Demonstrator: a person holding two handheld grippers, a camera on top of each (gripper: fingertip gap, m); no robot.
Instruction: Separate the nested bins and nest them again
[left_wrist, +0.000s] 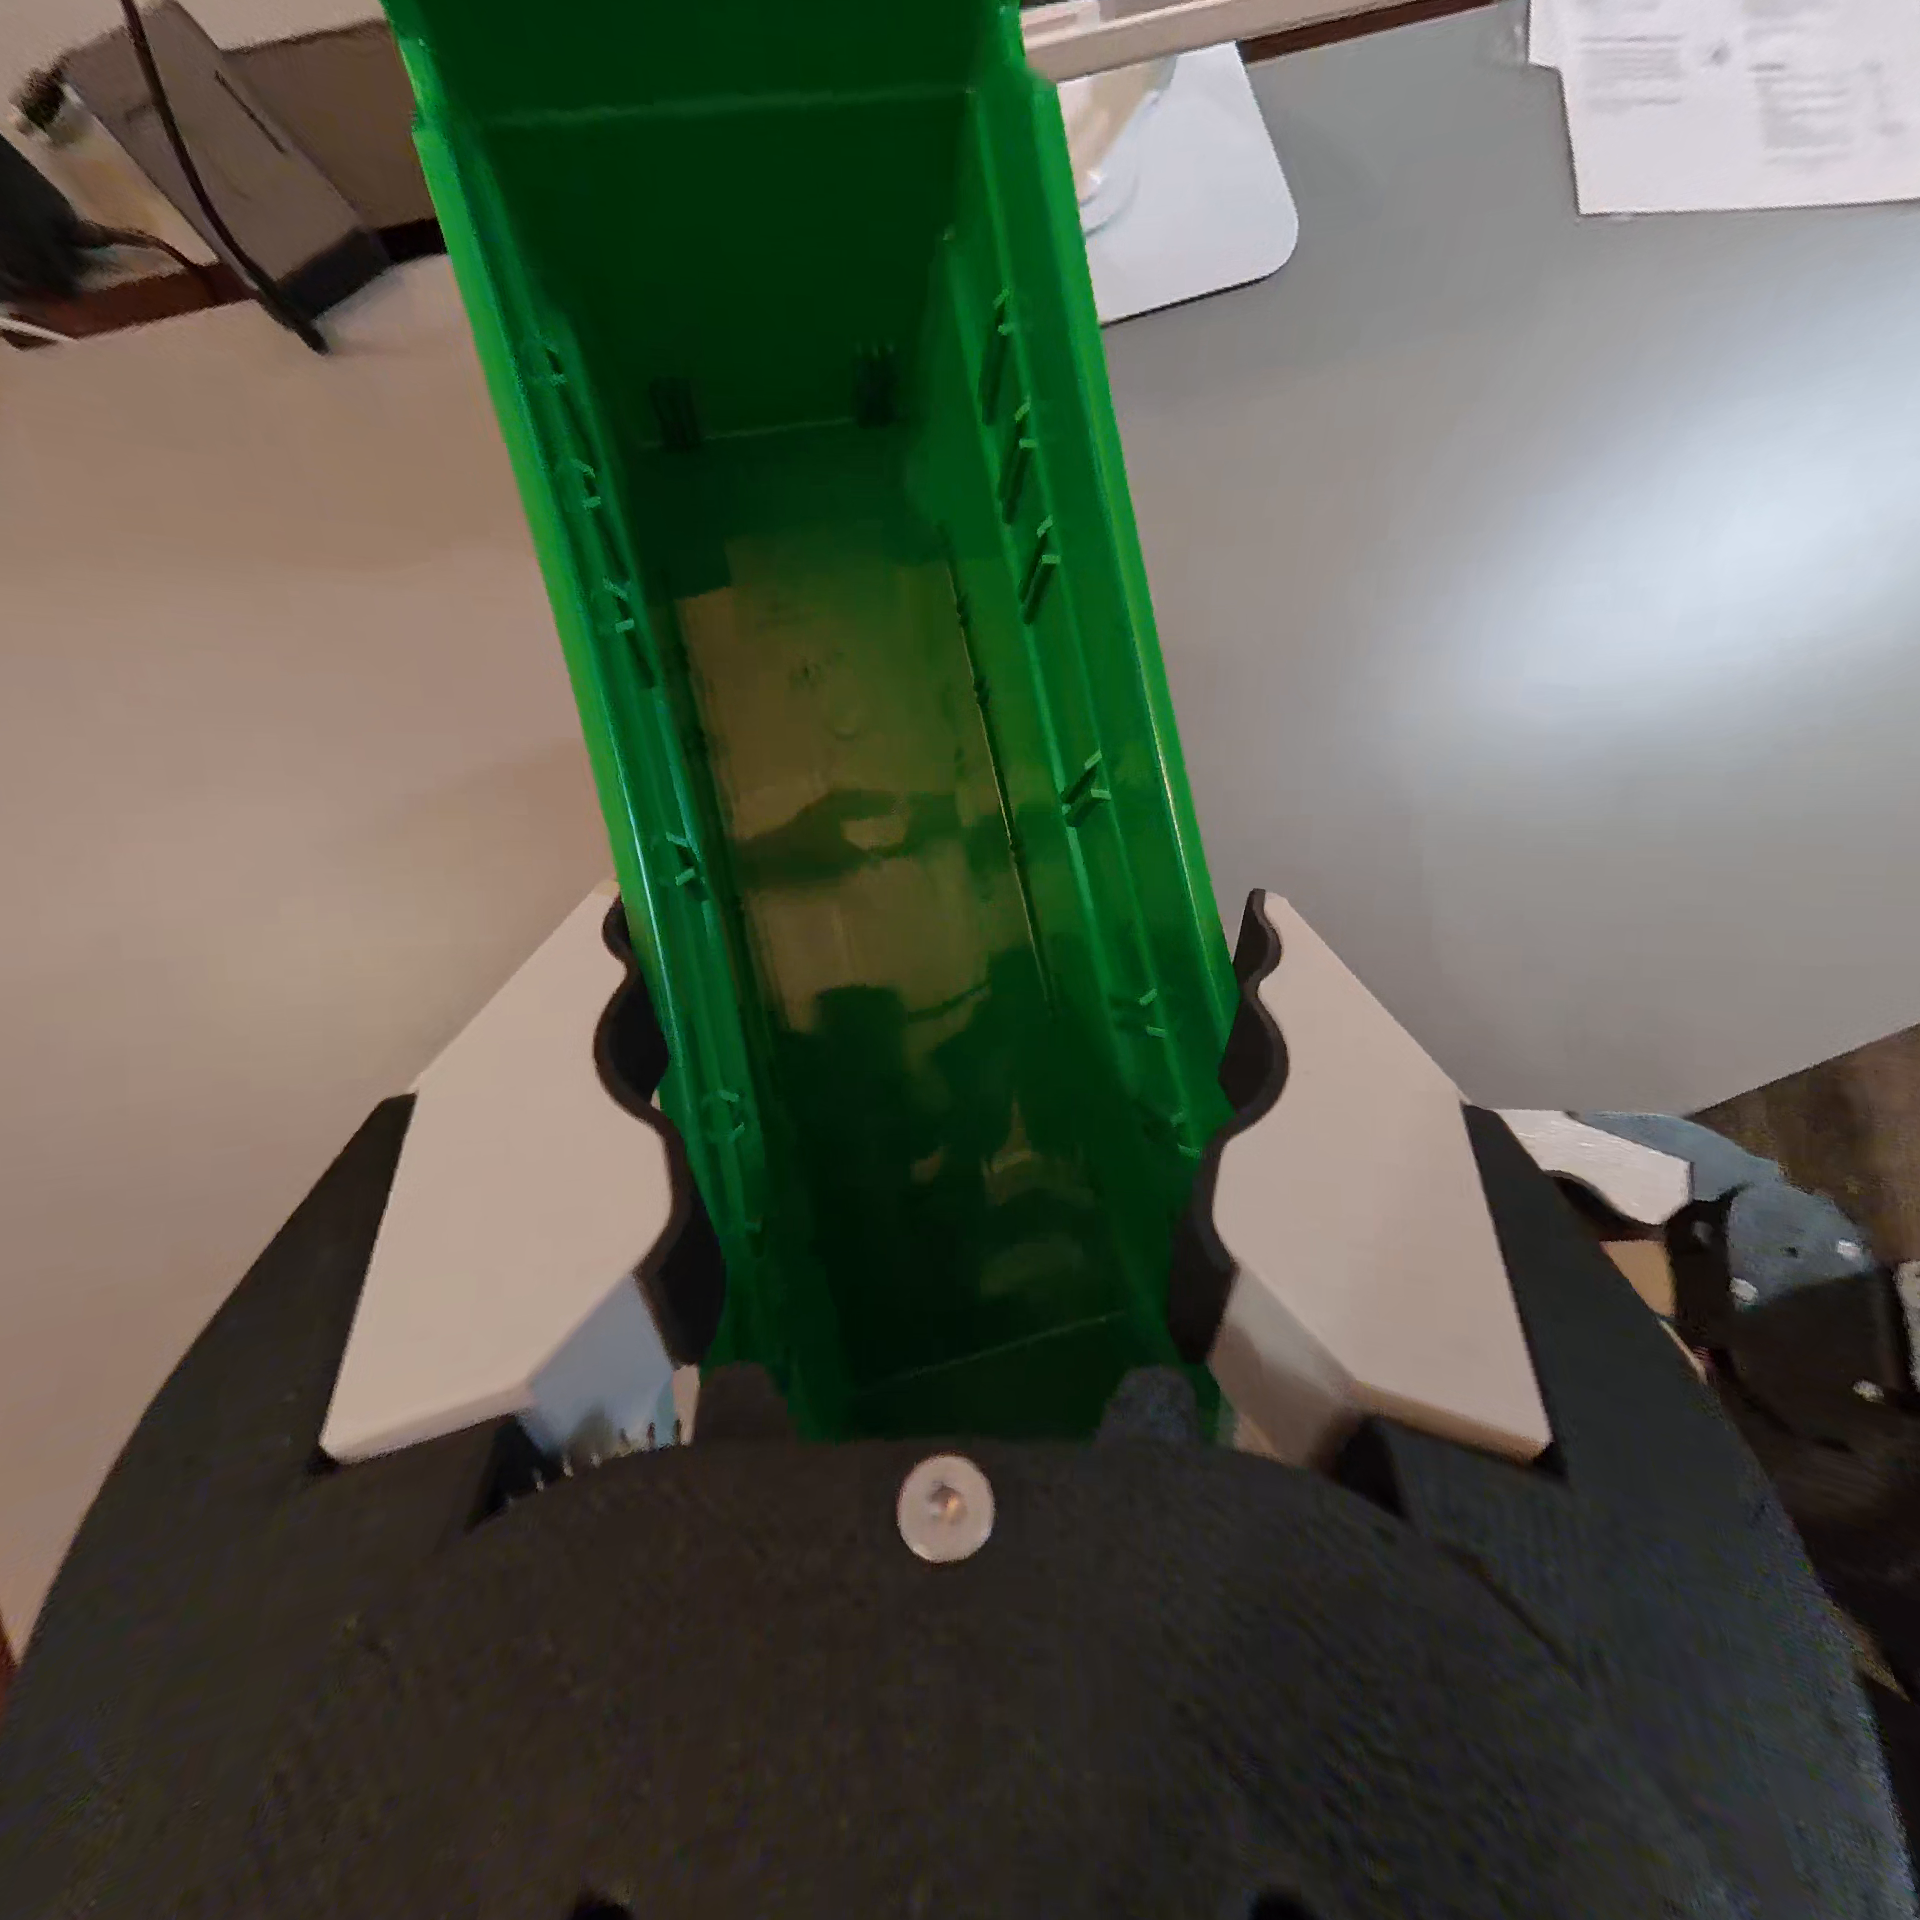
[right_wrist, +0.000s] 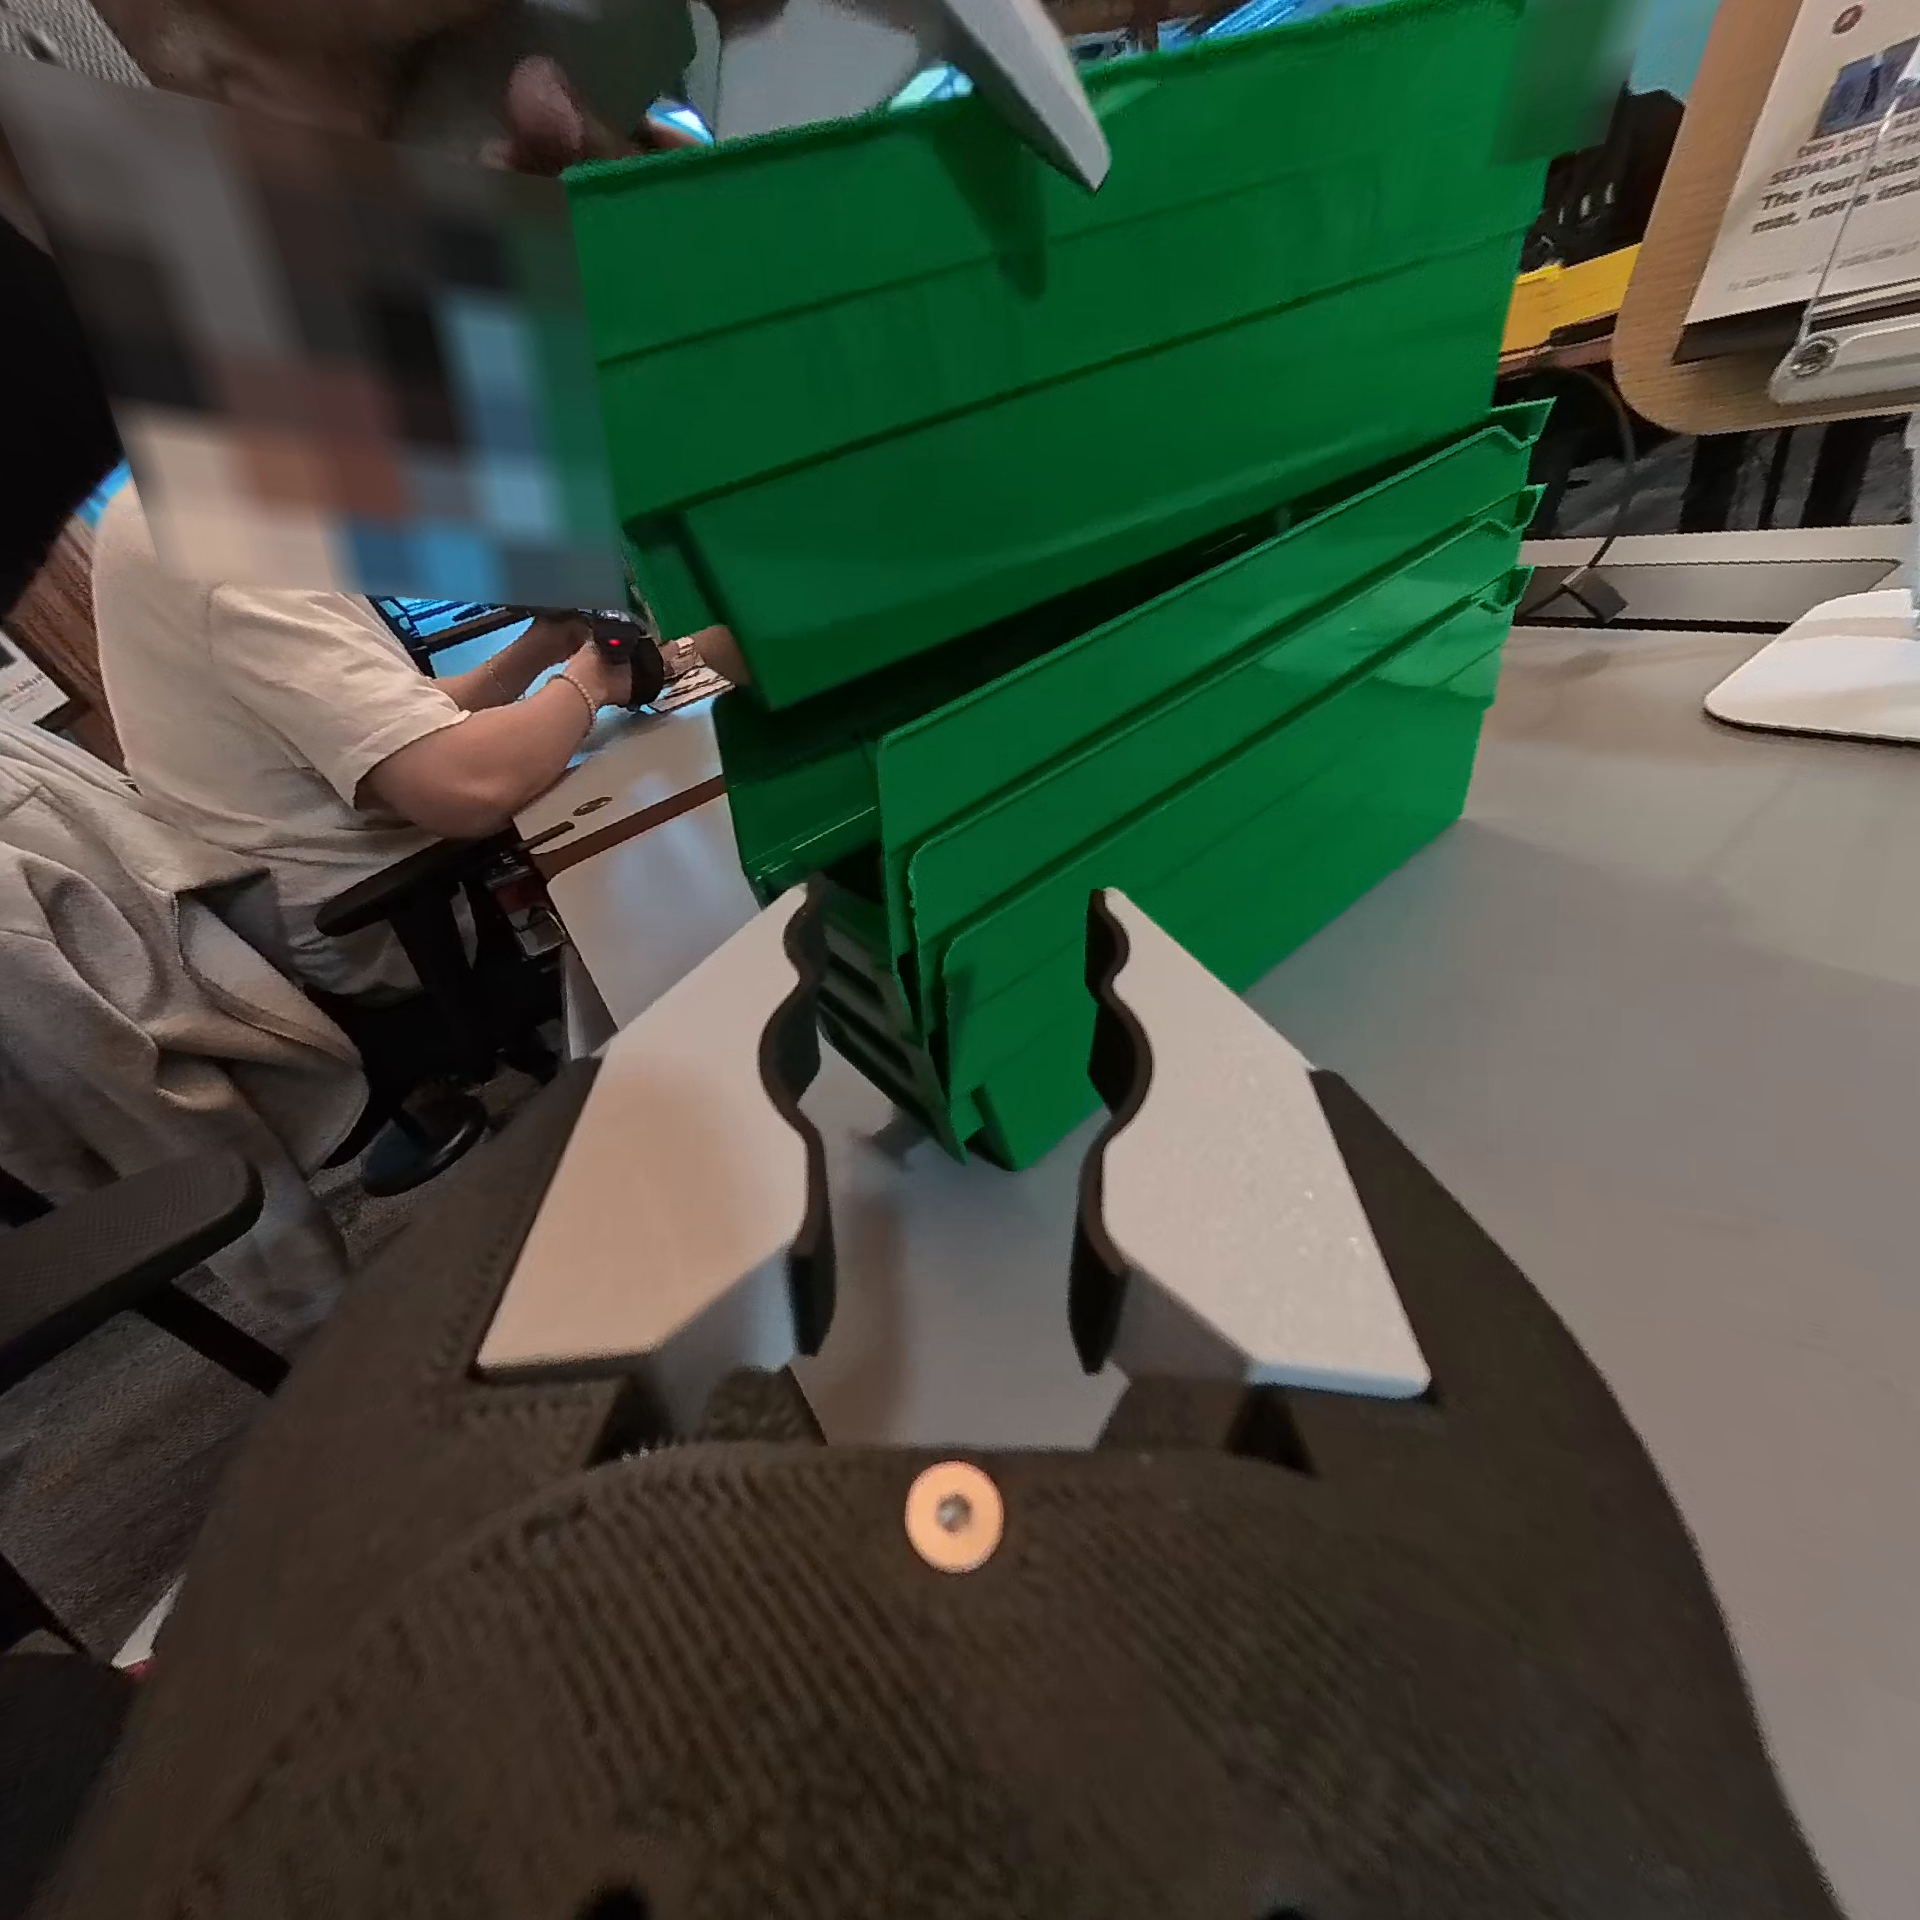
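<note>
Jaws of the left gripper (left_wrist: 935, 1122) are being clenched on the two long sides of a green bin (left_wrist: 831, 644), which is being held up clear of the grey table (left_wrist: 1507, 623); from the left wrist view only this bin's glossy inside is being shown, running from 6 o'clock up to 12 o'clock. Jaws of the right gripper (right_wrist: 951, 997) are being held apart, with nothing between them except the near corner of the stack of bins (right_wrist: 1195, 831).

That stack is being shown only by the right wrist view: it is resting on the table at 12 o'clock, and the lifted bin (right_wrist: 1039, 416) is being held tilted just above it, with one grey finger of the left gripper (right_wrist: 997, 94) seen at its upper rim. A seated person (right_wrist: 291, 727) is being shown at 9 o'clock. A white stand (left_wrist: 1184, 187) is being shown at 1 o'clock in the left wrist view.
</note>
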